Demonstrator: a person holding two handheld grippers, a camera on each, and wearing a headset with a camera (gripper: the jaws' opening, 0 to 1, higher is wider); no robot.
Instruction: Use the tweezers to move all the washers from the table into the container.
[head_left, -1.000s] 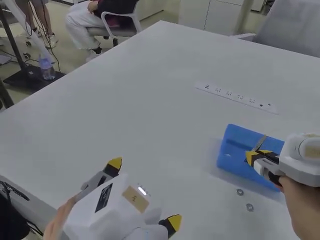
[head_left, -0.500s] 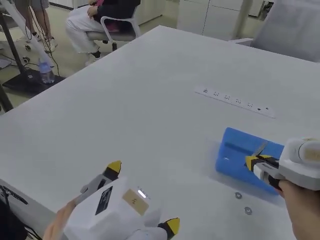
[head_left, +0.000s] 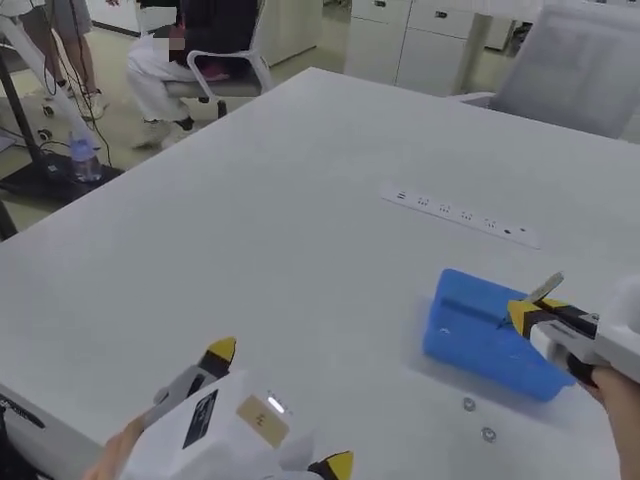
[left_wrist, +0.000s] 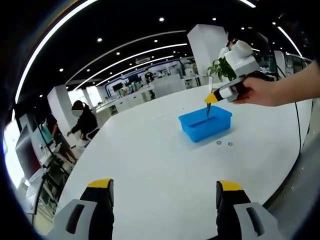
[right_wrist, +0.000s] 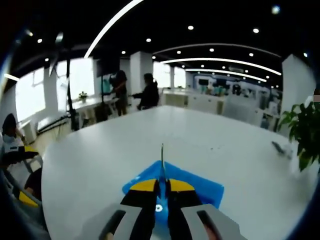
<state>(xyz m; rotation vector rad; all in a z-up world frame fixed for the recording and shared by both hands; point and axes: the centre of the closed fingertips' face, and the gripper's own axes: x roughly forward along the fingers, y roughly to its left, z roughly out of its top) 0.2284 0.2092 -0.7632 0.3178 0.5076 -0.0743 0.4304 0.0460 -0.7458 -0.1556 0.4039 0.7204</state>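
Nearest to you, the left gripper (head_left: 277, 408) hovers low over the near edge of the table (head_left: 250, 230), its yellow-tipped jaws spread wide with nothing between them. It looks parked there to stay out of the way, since this job needs only one tool. Further out, two washers (head_left: 468, 404) lie flat on the table just beside the near wall of the blue container (head_left: 470, 335), close together but apart from each other. By the look of it, these are what is left to carry over. Above the container, your right gripper (head_left: 525, 315) has its jaws closed tight on the tweezers (head_left: 545, 288). The left gripper view shows the thin tweezers (left_wrist: 208, 107) pointing down into the container (left_wrist: 200, 127), and that suggests you are at the drop-off end of a trip. The tips are too small to tell whether they carry a washer, and you cannot make out what lies inside the container. Pinching the tweezers between the jaws lets a squeeze of the gripper close their tips, which the flat washers call for. Beyond the container, a white power strip (head_left: 460, 215) lies well apart from the work. Past the far edge of the table, a person (head_left: 190, 40) sits on a chair.
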